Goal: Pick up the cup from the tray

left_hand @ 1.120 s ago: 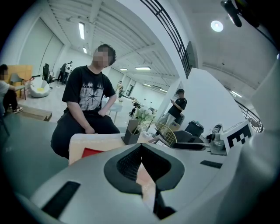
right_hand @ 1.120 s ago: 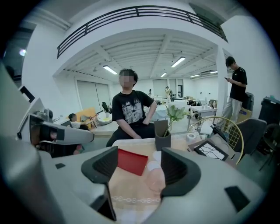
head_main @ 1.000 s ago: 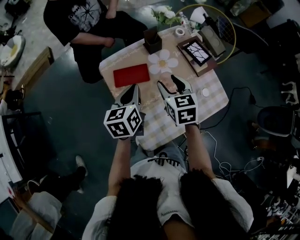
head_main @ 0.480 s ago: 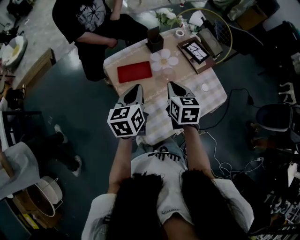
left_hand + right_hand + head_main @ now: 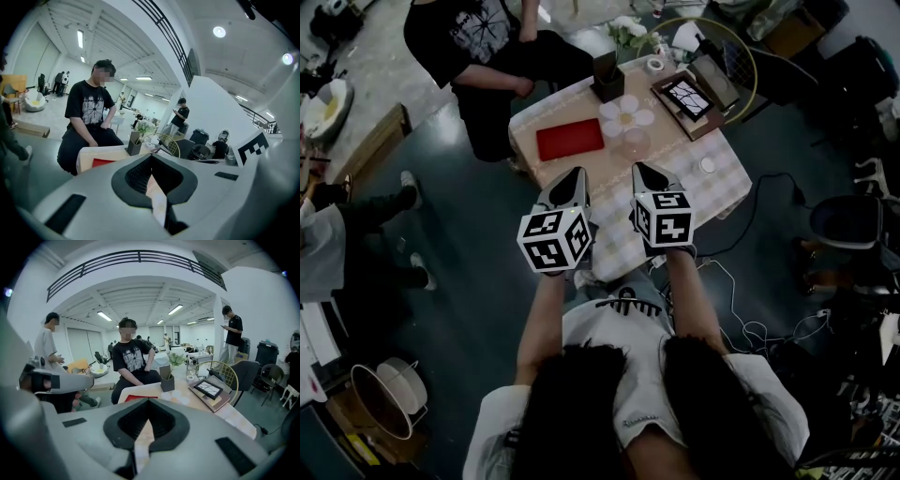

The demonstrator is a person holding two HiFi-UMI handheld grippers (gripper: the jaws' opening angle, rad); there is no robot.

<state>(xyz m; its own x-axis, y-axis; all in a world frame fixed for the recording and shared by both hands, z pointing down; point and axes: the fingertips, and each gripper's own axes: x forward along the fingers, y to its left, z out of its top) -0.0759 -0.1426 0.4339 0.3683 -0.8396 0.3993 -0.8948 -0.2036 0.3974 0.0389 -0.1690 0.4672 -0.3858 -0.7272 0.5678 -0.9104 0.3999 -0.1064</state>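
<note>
Grey plastic jaws on both our tools are pressed together, empty. We hold the left gripper (image 5: 574,174) and the right gripper (image 5: 638,169) side by side over the near part of the small table with the checked cloth (image 5: 727,183). Beyond the right gripper's tip, apart from it, the pale see-through cup (image 5: 636,142) stands beside the near petals of the white flower-shaped mat (image 5: 628,111), just right of the flat red rectangular tray (image 5: 570,140), not on it.
</note>
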